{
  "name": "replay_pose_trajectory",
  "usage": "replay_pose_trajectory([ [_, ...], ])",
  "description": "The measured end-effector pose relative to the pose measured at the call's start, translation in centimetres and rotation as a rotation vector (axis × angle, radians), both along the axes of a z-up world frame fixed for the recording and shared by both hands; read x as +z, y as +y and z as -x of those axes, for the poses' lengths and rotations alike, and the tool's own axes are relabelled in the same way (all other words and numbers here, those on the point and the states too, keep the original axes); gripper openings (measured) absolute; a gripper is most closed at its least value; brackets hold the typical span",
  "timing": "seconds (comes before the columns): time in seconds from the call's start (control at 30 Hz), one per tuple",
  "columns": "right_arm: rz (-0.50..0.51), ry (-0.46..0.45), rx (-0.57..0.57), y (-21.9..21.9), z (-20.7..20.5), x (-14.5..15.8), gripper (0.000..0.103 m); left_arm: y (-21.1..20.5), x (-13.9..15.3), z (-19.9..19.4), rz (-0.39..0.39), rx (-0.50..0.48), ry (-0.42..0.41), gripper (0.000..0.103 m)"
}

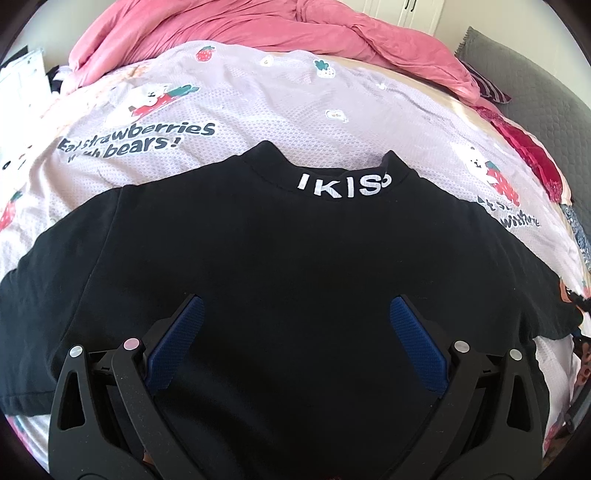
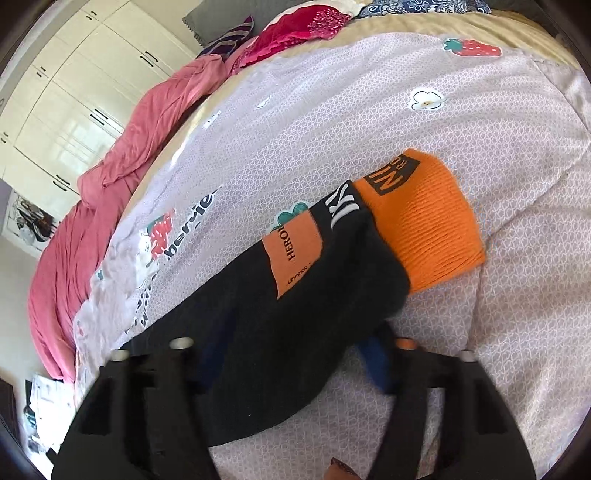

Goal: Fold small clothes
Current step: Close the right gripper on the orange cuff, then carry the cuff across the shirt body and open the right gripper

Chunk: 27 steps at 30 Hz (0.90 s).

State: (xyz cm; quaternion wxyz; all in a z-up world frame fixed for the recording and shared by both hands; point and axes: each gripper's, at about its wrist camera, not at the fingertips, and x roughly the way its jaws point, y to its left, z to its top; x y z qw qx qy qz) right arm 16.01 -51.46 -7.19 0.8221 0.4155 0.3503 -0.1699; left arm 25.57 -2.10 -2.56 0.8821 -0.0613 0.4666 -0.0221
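A small black T-shirt point(image 1: 280, 266) lies flat on the bed, back up, with white letters on its collar point(image 1: 343, 184) at the far side. My left gripper point(image 1: 295, 317) hovers over the shirt's lower middle, jaws wide open, blue pads point(image 1: 177, 339) on each side, nothing between them. In the right wrist view a black garment point(image 2: 280, 332) with an orange label point(image 2: 295, 251) lies bunched between the jaws of my right gripper point(image 2: 295, 362). The fingers are blurred and partly hidden by cloth, so their state is unclear. A folded orange knit piece point(image 2: 424, 221) lies just beyond it.
The bed has a pale lilac sheet point(image 1: 280, 110) printed with bears and strawberries. A pink duvet point(image 1: 295, 26) is heaped at the far edge. Red and patterned cloths point(image 1: 524, 155) lie at the right. A white wardrobe point(image 2: 74, 92) stands beside the bed.
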Motion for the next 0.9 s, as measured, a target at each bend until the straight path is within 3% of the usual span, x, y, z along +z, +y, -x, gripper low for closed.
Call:
replay_pose_trajectory([
  [0.1, -0.009, -0.045, -0.015, -0.2, 0.6, 0.0, 0.016, 0.2, 0.1, 0.2, 0.006, 0.005, -0.003, 0.095],
  [0.2, 0.018, -0.106, -0.009, 0.3, 1.1, 0.9, 0.011, 0.5, 0.4, 0.6, 0.024, 0.001, -0.006, 0.095],
  [0.57, 0.148, -0.251, 0.131, 4.9, 0.9, 6.3, 0.009, 2.2, 1.7, 2.2, 0.086, 0.018, -0.038, 0.095],
  [0.9, 0.363, -0.333, 0.392, 14.4, -0.2, 11.0, 0.009, 3.2, 2.0, 2.5, 0.128, 0.032, -0.047, 0.095],
])
